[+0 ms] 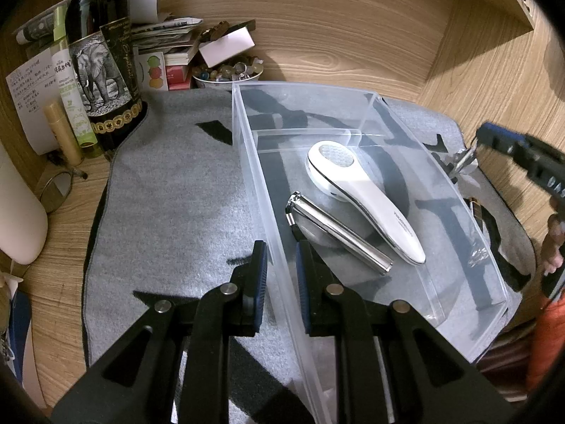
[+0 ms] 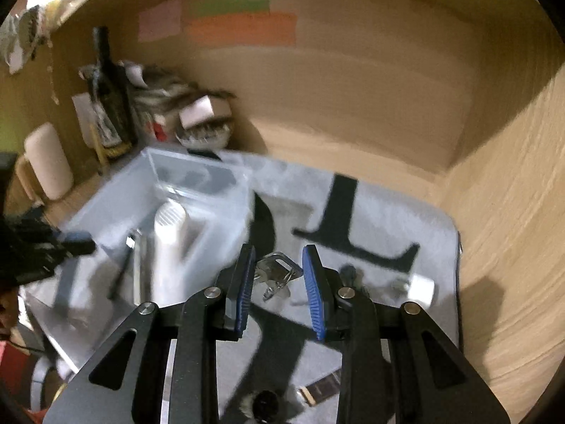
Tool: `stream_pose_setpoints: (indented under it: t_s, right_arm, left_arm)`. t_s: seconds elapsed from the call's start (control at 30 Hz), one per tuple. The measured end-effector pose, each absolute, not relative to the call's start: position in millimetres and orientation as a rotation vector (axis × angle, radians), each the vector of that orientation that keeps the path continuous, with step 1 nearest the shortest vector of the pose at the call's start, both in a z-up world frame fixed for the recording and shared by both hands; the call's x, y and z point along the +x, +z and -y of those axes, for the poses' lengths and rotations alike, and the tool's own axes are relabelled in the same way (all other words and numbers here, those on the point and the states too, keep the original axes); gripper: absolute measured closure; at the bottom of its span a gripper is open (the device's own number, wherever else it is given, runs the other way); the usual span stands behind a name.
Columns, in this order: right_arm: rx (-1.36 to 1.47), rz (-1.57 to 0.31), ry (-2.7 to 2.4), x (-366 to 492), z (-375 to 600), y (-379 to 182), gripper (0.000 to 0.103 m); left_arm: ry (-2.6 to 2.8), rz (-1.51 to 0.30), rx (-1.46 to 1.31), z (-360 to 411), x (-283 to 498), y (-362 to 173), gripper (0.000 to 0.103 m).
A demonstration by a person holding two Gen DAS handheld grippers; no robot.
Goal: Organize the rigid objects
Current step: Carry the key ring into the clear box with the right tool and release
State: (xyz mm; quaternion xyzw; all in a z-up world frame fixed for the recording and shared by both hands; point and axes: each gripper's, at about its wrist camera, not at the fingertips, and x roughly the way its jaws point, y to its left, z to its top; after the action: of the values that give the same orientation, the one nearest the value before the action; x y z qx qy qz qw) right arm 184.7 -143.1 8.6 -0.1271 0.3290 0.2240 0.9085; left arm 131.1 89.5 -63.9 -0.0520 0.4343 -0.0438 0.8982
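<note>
Two grippers: left gripper [image 1: 280, 268] pinches bin [image 1: 247, 162] wall, right gripper [image 2: 279, 282] w/ clippers [image 2: 277, 272].

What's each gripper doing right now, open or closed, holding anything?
left gripper: closed, clamped on the side wall of the clear box.
right gripper: closed on a small metal piece between its pads.

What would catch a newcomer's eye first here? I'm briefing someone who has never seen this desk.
Probably the clear plastic organizer box on the grey mat, with a white handheld device and a silver metal bar lying side by side in its near compartment. The left gripper is clamped on the box's near wall. At the back left stands a dark bottle with an elephant label.
</note>
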Motion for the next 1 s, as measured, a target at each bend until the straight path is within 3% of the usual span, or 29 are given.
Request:
stream_pose_setpoints:
  t_s: [0.4, 1.0]
  right_arm:
    - [-0.296, -0.571, 0.612, 161.6, 86.2, 39.7, 0.078]
    - [-0.42, -0.748, 0.693, 168.5, 29.6, -22.1, 0.078]
  left_arm:
    - [-0.09, -0.9, -0.108, -89.4, 131.0, -63.9, 0.087]
    - [-0.09, -0.899, -0.111, -89.2, 131.1, -64.5, 0.087]
